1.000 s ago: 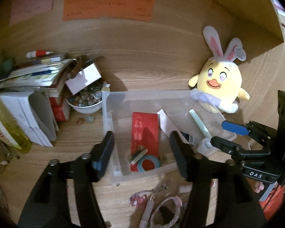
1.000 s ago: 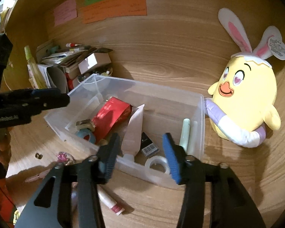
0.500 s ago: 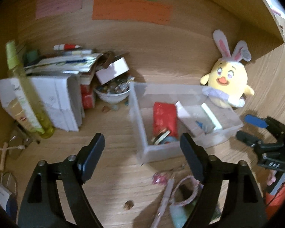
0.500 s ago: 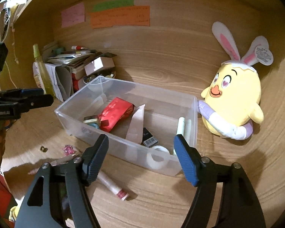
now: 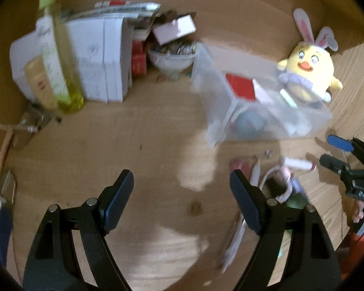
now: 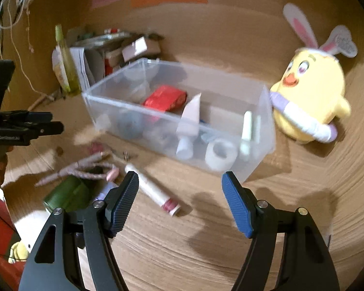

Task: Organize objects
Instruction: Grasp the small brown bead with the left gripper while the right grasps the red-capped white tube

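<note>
- My right claw (image 6: 179,200) hangs wide and holds nothing, tipped down over the wooden worktop (image 6: 206,249). Its jaws have just been opening, with only bare wood between them.
- My left claw (image 5: 182,198) is spread wider and is just as empty. It has likewise just been opening, over a bare patch.
- Just ahead of my right claw's left finger lies a white tube with a pink cap (image 6: 153,191). It is loose, flat on its side and clear of everything else, so I judge it the easiest next pick.
- Left of it lies a small heap: a dark green round tin (image 6: 68,195) and some pinkish braided cords (image 6: 82,169). These are tangled close together, so a clean grip there looks harder.
- Beyond them stands the clear plastic bin (image 6: 230,82), its near wall facing me. Inside I can see a red packet (image 6: 165,98), a white tape roll (image 6: 220,155) and a pale green stick (image 6: 246,131), apparently sorted already.
- Touching the bin's right end sits a yellow chick plush with rabbit ears (image 6: 313,92).
- Farthest off, against the back wall, stand a tall yellow-green bottle (image 5: 58,55), stacked white papers (image 5: 104,60) and a white bowl of small trinkets (image 5: 172,57). All are well apart from my reach path.
</note>
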A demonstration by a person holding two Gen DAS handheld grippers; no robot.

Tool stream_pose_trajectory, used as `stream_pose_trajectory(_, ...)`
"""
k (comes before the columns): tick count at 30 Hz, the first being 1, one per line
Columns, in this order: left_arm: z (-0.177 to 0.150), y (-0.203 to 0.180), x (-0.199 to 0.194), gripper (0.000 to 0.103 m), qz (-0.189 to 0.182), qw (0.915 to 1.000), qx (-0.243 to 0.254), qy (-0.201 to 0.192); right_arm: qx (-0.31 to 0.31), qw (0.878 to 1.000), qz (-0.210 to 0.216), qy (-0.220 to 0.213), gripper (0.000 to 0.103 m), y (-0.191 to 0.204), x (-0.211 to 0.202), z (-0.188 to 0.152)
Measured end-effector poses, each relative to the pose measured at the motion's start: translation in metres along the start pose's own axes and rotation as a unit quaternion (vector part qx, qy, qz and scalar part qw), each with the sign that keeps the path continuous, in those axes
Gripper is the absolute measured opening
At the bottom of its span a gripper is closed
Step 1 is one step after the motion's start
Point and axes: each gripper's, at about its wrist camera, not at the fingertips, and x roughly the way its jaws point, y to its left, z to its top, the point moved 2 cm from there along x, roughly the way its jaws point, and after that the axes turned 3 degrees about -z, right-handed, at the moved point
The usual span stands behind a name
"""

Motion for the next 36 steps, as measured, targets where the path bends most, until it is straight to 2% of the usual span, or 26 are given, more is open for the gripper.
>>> stream_pose_trajectory(4,-0.016,0.0,0.002,0.081,0.005,0.9999,0.006,0.011,0.013,1.0,0.01,0.021,0.068,0.0,0.014,-0.008)
stream_pose_trajectory(7,-0.023,-0.003,0.004,0.074,-0.002,0.9997,0.011,0.02,0.004,0.999,0.015,0.03,0.067,0.006,0.02,-0.01)
stream_pose_trajectory(10,-0.026,-0.006,0.006,0.067,-0.007,0.9996,0.018,0.02,-0.013,0.999,0.017,0.033,0.062,0.015,0.024,-0.008)
stream_pose_trajectory(11,-0.026,-0.007,0.007,0.061,-0.007,0.9996,0.02,0.021,-0.02,0.999,0.018,0.034,0.06,0.018,0.026,-0.006)
stream_pose_trajectory(13,-0.027,-0.009,0.007,0.056,-0.003,0.9995,0.026,0.019,-0.03,0.999,0.02,0.038,0.054,0.022,0.03,-0.003)
stream_pose_trajectory(15,-0.026,-0.01,0.007,0.043,-0.002,0.9994,0.03,0.018,-0.038,0.998,0.022,0.043,0.043,0.026,0.035,0.0)
stream_pose_trajectory(19,-0.025,-0.009,0.008,0.031,-0.005,0.9994,0.031,0.013,-0.047,0.997,0.033,0.052,0.03,0.031,0.042,0.002)
stream_pose_trajectory(22,-0.025,-0.01,0.009,0.02,-0.003,0.9994,0.033,0.009,-0.047,0.997,0.044,0.053,0.02,0.032,0.043,0.001)
stream_pose_trajectory(23,-0.025,-0.01,0.009,0.013,-0.006,0.9994,0.033,0.01,-0.047,0.997,0.044,0.052,0.016,0.032,0.043,0.0)
stream_pose_trajectory(36,-0.024,-0.009,0.01,0.012,-0.016,0.9997,0.014,0.009,0.0,0.999,0.043,0.03,0.014,0.012,0.025,-0.007)
